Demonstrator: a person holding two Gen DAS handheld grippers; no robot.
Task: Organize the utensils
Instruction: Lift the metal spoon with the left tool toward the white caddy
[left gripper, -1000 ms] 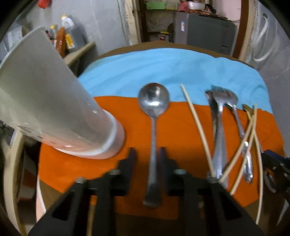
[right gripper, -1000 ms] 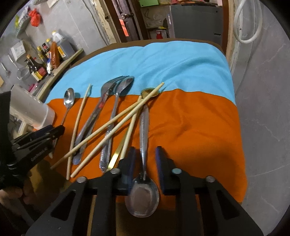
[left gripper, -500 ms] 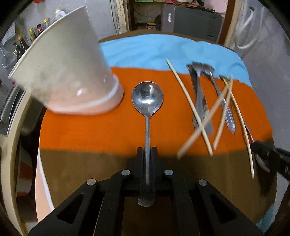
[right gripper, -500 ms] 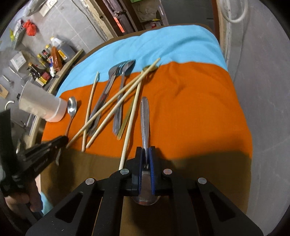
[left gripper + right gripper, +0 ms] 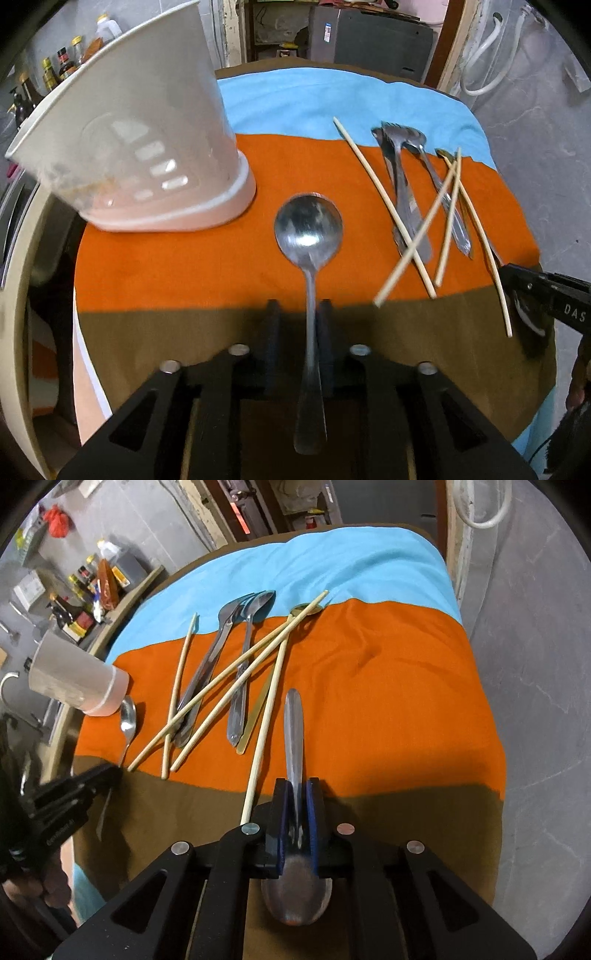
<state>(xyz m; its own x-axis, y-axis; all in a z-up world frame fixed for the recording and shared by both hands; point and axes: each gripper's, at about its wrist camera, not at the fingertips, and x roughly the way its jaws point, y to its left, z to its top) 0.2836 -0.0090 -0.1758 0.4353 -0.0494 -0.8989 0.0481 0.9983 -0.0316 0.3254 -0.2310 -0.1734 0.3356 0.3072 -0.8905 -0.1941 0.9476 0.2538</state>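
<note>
At the far left stands the white utensil holder (image 5: 136,155), upright on the orange cloth (image 5: 184,258); only the left wrist view shows the slotted bottom through its wall, while the right wrist view shows it small at the table's edge beside shelves of bottles (image 5: 85,590). Just right of it lies a round-bowled spoon (image 5: 309,236), bowl away from the camera, its handle running back between the fingers of the left gripper (image 5: 298,314). Those jaws have just been opening: the handle sits against the right finger with a clear gap to the left one, so no pinch shows. Further right lies a loose heap of chopsticks (image 5: 417,221) crossed over forks and spoons (image 5: 402,192), reaching onto the blue cloth (image 5: 314,99). The right wrist view alone shows a gold-coloured utensil (image 5: 258,705) under them. At the right, the right gripper (image 5: 298,801) is nearly closed, its blue pads clamping a second spoon (image 5: 293,731) at the neck, bowl toward the camera, handle pointing out over the orange cloth.
</note>
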